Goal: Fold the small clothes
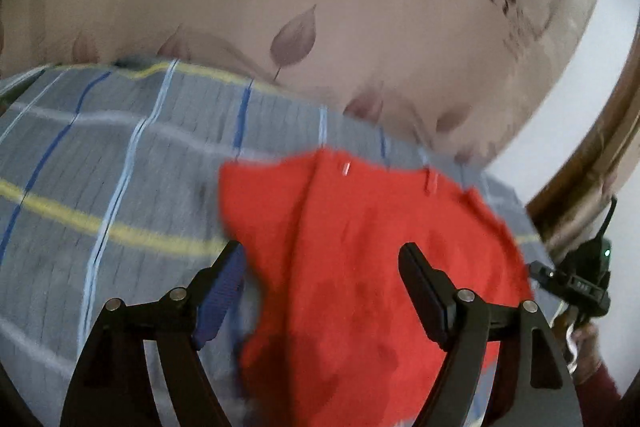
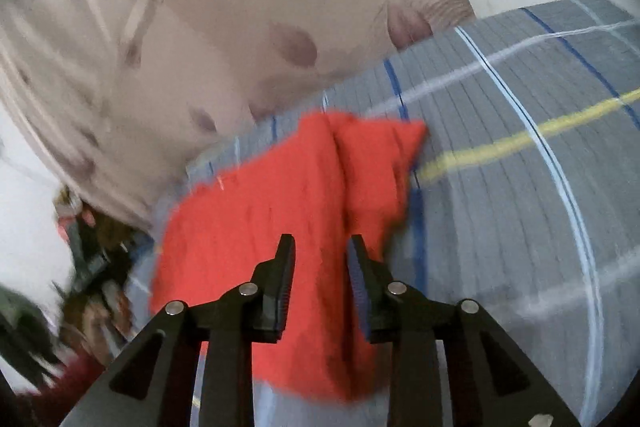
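We see 1 small red garment (image 1: 360,267) lying crumpled on a grey plaid sheet (image 1: 120,155) with blue, white and yellow stripes. A beige leaf-print cover (image 1: 320,7) lies beyond, on the far side. Left gripper (image 1: 322,251): jaws spread wide, released, holding nothing, hovering at the garment's near left edge. Right gripper (image 2: 322,243): jaws parted by a narrower gap, above the red cloth, with a raised fold of it (image 2: 340,155) running just ahead; we see nothing clenched between them. Both views are motion-blurred.

Red garment (image 1: 360,267) on striped blanket (image 1: 120,167), bare blanket alongside, leaf-print sheet (image 1: 320,7) beyond.
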A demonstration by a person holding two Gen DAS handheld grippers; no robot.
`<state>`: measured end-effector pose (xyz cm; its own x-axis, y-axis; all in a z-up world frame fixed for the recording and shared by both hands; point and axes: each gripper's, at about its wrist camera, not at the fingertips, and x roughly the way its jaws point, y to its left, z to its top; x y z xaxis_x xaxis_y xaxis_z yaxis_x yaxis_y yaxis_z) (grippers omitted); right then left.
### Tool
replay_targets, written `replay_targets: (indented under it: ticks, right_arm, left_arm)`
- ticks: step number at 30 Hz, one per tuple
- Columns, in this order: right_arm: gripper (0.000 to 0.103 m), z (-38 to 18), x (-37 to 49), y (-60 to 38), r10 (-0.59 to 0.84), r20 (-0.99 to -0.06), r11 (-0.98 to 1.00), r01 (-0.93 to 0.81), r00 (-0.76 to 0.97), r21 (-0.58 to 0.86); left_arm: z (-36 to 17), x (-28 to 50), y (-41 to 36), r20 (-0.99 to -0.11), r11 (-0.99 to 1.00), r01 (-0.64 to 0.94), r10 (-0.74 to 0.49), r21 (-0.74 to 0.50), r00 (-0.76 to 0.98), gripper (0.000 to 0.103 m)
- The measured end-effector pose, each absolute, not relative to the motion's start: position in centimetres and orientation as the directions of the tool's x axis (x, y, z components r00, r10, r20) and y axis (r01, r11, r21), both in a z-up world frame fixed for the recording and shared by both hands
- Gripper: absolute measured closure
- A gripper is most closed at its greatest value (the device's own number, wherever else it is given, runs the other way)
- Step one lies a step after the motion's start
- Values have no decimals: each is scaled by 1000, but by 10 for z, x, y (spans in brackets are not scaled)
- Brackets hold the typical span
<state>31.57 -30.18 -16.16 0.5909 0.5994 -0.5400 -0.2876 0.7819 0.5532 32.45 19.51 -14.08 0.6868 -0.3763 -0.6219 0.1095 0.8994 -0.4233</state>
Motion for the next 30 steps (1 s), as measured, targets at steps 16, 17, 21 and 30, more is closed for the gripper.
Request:
replay_targets:
  ticks: [16,17,21,30]
  right_arm:
    - [99,-185,285,-278,520,-650,853,-299,553,428]
    - [99,-185,284,-280,521,-648,852,-294,555,433]
    - [99,-183,279,-274,491,-654,870,-297,575,393]
    - [100,-184,279,-274,463,-661,885,-278,590,373]
  left_arm:
    - [-174,276,175,-697,954,98,-274,-283,662,56]
    - [-172,275,172,-698,960,95,-257,-263,669,56]
    - [-169,269,161,-700,983,73,-172,-169,693,56]
    - [-165,263,153,-687,995,51,-100,-91,720,56]
